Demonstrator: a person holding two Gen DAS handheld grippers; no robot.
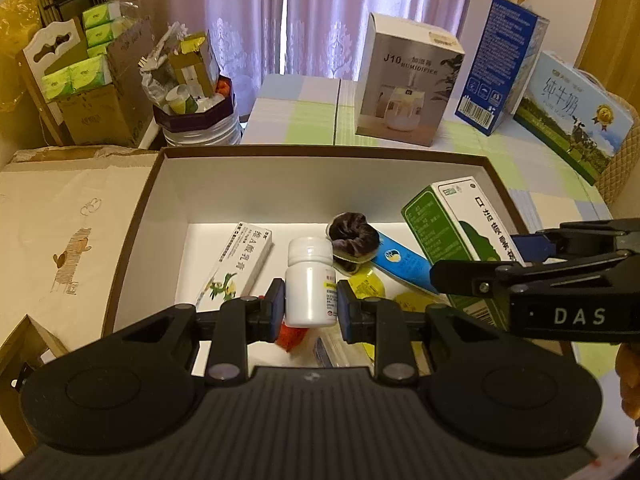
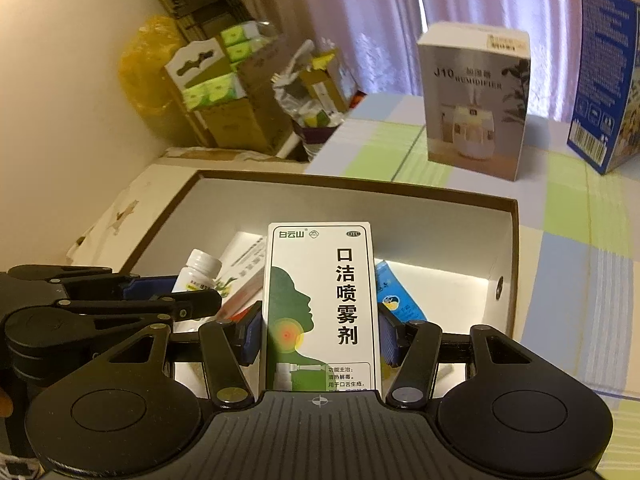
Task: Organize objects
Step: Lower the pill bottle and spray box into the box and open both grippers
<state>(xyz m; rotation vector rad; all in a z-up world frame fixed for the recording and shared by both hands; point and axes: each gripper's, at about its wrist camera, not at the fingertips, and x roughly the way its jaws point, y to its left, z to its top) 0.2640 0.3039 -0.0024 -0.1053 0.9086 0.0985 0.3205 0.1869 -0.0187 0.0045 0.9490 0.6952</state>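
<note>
My left gripper (image 1: 311, 300) is shut on a white pill bottle (image 1: 310, 280), held upright over the open brown-rimmed box (image 1: 320, 152). My right gripper (image 2: 320, 332) is shut on a green and white spray carton (image 2: 320, 304), upright above the same box; the carton also shows in the left wrist view (image 1: 460, 224). Inside the box lie a long white ointment carton (image 1: 236, 268), a dark scrunchie (image 1: 352, 236), a blue tube (image 1: 404, 260), yellow packets (image 1: 366, 284) and a red item (image 1: 292, 336). The bottle (image 2: 198, 272) and left gripper (image 2: 152, 296) show in the right wrist view.
A humidifier box (image 1: 408, 80), a tall blue box (image 1: 500, 64) and a milk carton case (image 1: 576, 112) stand on the checked tablecloth (image 1: 300, 120) behind the open box. A cardboard box (image 1: 60, 220) lies left. Tissue packs and clutter (image 1: 120, 80) fill the far left corner.
</note>
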